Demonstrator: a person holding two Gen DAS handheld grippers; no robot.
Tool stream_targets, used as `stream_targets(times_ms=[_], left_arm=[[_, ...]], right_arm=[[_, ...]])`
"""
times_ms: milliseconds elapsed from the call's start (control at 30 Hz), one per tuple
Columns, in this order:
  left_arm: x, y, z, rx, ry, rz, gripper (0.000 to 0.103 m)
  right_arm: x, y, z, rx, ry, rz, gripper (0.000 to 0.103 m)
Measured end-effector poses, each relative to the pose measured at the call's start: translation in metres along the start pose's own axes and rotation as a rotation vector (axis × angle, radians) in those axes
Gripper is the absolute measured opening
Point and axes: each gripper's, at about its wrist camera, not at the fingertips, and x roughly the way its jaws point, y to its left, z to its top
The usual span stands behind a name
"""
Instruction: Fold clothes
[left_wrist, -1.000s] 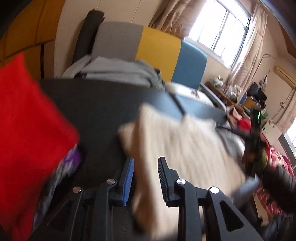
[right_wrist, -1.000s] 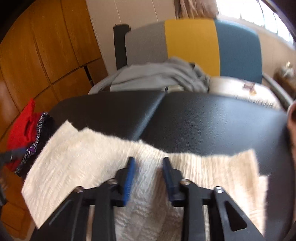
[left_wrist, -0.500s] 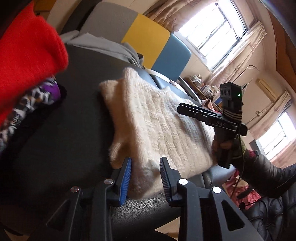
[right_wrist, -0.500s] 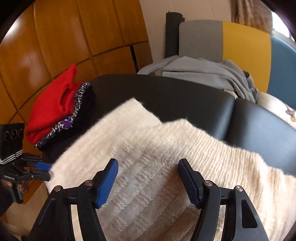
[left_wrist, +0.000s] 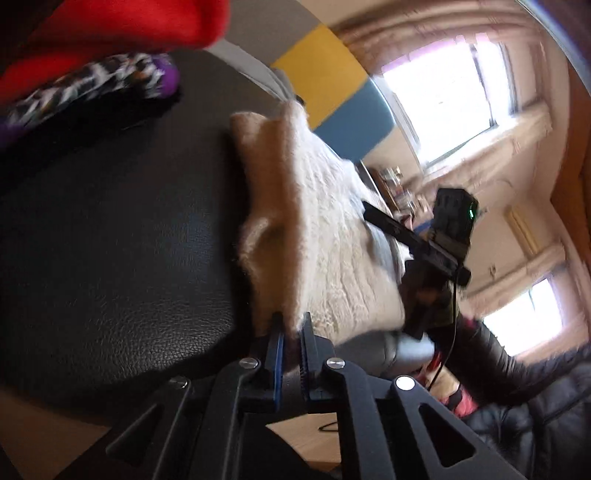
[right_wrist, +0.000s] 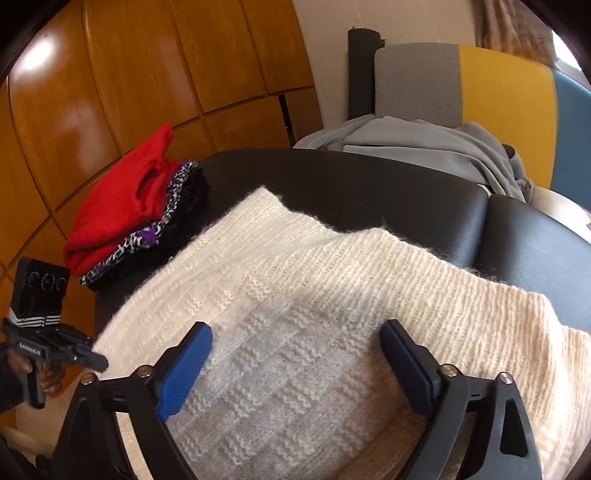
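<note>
The cream sweater (right_wrist: 295, 295) lies folded across the near part of the black surface (right_wrist: 369, 184), its left edge at the surface's near left corner. The left gripper (left_wrist: 290, 325) is pinched tight on that edge, with fabric between its pads. The right gripper (right_wrist: 295, 354) hovers over the sweater's middle, its jaws opening wide with only knit below them and nothing pressed. I judge the main risk to be the one-sided hold: a pull from the left alone could drag the loose layers askew or slide the sweater toward the stack (right_wrist: 133, 221) of folded clothes at the far left edge. The left view is blurred, so how many layers are pinched is unclear. The sweater's near edge is cut off below the right gripper.
</note>
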Motion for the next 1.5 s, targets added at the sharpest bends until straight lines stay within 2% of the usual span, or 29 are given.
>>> stream_targets(times_ms=[133, 200, 233, 267, 400, 500, 600, 667, 700, 733, 900, 1033, 1133, 1233, 1267, 1467, 1500], left_arm=[[-0.011, -0.026, 0.024, 0.092, -0.059, 0.099, 0.021], [-0.013, -0.036, 0.046, 0.143, -0.095, 0.125, 0.026], [-0.009, -0.041, 0.057, 0.171, -0.105, 0.165, 0.032], [-0.002, -0.044, 0.070, 0.199, -0.104, 0.196, 0.033], [0.038, -0.046, 0.117, 0.258, -0.056, 0.289, 0.035], [0.068, -0.047, 0.141, 0.303, -0.003, 0.316, 0.035], [0.088, -0.043, 0.155, 0.317, 0.068, 0.309, 0.035], [0.093, -0.043, 0.158, 0.327, 0.080, 0.290, 0.030], [0.094, -0.044, 0.159, 0.334, 0.080, 0.278, 0.021], [0.093, -0.045, 0.159, 0.339, 0.069, 0.278, 0.006], [0.077, -0.046, 0.147, 0.314, -0.021, 0.357, 0.006], [0.079, -0.024, 0.132, 0.253, -0.014, 0.408, 0.006], [0.081, -0.027, 0.131, 0.243, -0.030, 0.418, 0.006], [0.078, -0.029, 0.132, 0.233, -0.029, 0.424, 0.013], [0.076, -0.031, 0.131, 0.241, -0.037, 0.442, 0.021], [0.071, -0.051, 0.124, 0.289, -0.045, 0.538, 0.025], [0.068, -0.053, 0.124, 0.287, -0.052, 0.547, 0.029]], right_arm=[[0.000, 0.000, 0.000, 0.006, -0.006, 0.011, 0.097], [0.000, -0.001, -0.001, 0.016, -0.013, 0.019, 0.097], [0.000, -0.001, -0.001, 0.020, -0.016, 0.022, 0.097], [0.000, -0.001, -0.001, 0.021, -0.018, 0.023, 0.097], [-0.002, -0.002, -0.001, 0.026, -0.024, 0.032, 0.097], [-0.003, -0.005, -0.002, 0.039, -0.032, 0.046, 0.097], [-0.004, -0.007, -0.002, 0.050, -0.037, 0.062, 0.097], [-0.004, -0.007, -0.002, 0.054, -0.039, 0.072, 0.098], [-0.004, -0.007, -0.001, 0.055, -0.040, 0.075, 0.099], [-0.004, -0.008, -0.001, 0.056, -0.041, 0.078, 0.099], [-0.004, -0.008, 0.000, 0.064, -0.046, 0.086, 0.099], [-0.003, -0.008, 0.001, 0.062, -0.044, 0.096, 0.100], [-0.002, -0.007, 0.001, 0.057, -0.040, 0.098, 0.102], [-0.003, -0.007, 0.000, 0.057, -0.040, 0.096, 0.102], [-0.003, -0.007, 0.000, 0.057, -0.041, 0.097, 0.102], [-0.002, -0.007, 0.000, 0.055, -0.041, 0.093, 0.102], [-0.002, -0.006, 0.000, 0.054, -0.041, 0.091, 0.102]])
